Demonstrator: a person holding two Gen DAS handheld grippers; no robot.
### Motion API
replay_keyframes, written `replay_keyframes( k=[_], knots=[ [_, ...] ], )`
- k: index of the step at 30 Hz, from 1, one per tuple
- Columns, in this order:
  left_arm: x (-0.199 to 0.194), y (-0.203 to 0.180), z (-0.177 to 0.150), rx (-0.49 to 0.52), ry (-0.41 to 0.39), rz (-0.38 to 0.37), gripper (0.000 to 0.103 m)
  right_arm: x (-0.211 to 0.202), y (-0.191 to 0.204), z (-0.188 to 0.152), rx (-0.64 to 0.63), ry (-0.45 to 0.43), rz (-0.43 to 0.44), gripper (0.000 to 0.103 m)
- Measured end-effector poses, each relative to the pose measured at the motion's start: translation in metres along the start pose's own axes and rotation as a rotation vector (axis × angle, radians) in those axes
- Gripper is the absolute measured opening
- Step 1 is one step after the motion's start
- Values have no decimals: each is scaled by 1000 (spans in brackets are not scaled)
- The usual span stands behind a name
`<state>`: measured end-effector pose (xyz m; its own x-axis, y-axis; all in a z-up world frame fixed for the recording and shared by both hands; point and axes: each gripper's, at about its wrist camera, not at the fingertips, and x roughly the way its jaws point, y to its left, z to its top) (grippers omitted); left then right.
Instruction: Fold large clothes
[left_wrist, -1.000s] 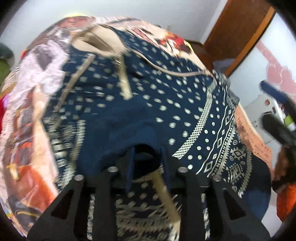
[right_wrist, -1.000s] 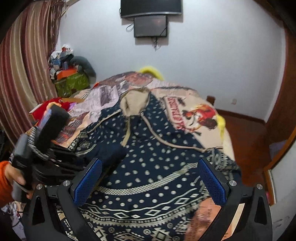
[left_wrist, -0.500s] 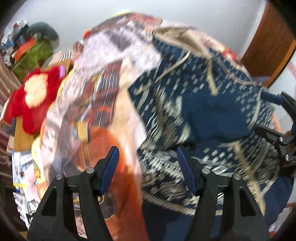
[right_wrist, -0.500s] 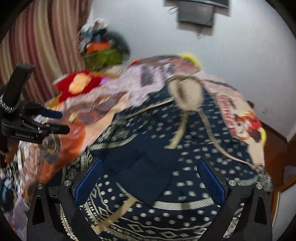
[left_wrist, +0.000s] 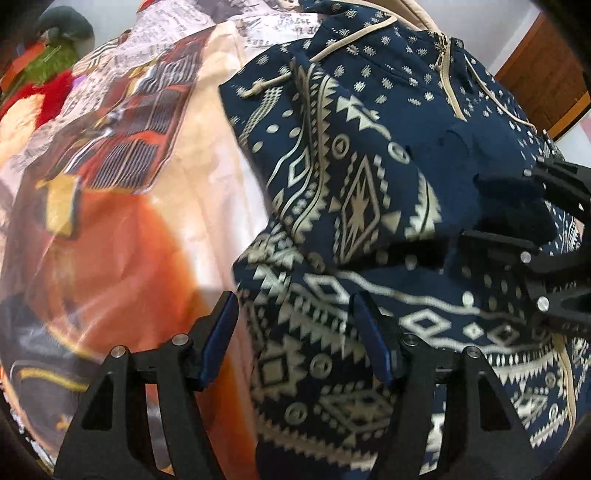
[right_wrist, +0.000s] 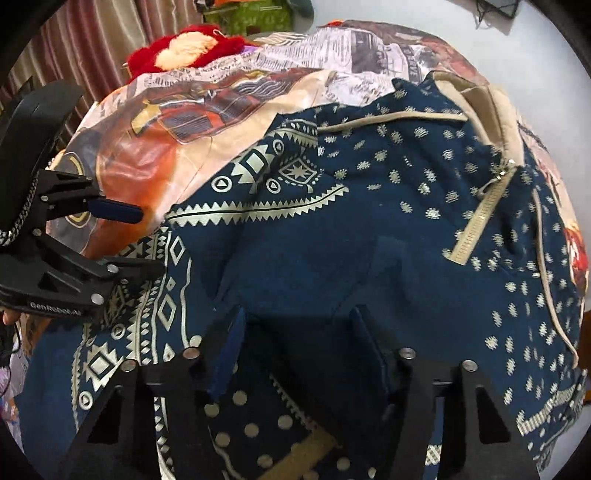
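Left wrist view: my left gripper (left_wrist: 295, 332) is open, blue pads apart, pointing down over the left edge of the navy patterned hoodie (left_wrist: 369, 206). The hoodie edge runs up between the fingers; the 9 o'clock pad sits over the printed bedsheet (left_wrist: 122, 229), the 3 o'clock pad over fabric, neither pressing it. The hoodie spreads from 12 to 5 o'clock, beige zipper (left_wrist: 448, 81) near 1 o'clock. My right gripper (left_wrist: 491, 214) comes in at 3 o'clock with a dark fold at its tips; its pads are hidden here. Bottom hem is cut off by the frame.

Right wrist view: my right gripper (right_wrist: 297, 350) has just been closing, with a plain navy fold of the hoodie (right_wrist: 369, 206) between its fingers. Pads are in shadow, so I cannot tell whether they press the cloth. The hoodie fills centre to 3 o'clock, hood at 1 o'clock. Left gripper (right_wrist: 144, 236) at 9 o'clock, open over the hoodie's edge. Red plush toy (right_wrist: 184, 48) at 11 o'clock, partly hidden by bedding.
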<state>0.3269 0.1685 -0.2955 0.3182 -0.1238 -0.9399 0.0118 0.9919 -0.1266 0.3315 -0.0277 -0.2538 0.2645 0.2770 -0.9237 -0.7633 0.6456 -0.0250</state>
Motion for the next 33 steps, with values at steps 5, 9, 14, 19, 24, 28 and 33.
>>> replay_keyframes(
  k=[5,9,14,19,24,28,33],
  knots=[
    [7,9,10,-33,-58,55,64,-1,1,4,2,-26,-11,20],
    [7,36,7,-146,-85,82,66,-20,-11,4,55,-108,-26,7],
    [-2,41,1,-161,-92,136,62,-60,-36,-5,162,-220,-56,6],
    [-7,30,-7,-124,-83,198,62,-105,-77,-27,278,-306,-110,6],
    [-8,43,-6,-228,-89,168,62,-138,-124,-61,419,-348,-147,6],
    [-12,41,-5,-247,-82,193,62,-147,-151,-87,495,-343,-166,6],
    [-37,51,-12,-269,-126,306,62,-140,-175,-122,563,-292,-193,3]
  ],
)
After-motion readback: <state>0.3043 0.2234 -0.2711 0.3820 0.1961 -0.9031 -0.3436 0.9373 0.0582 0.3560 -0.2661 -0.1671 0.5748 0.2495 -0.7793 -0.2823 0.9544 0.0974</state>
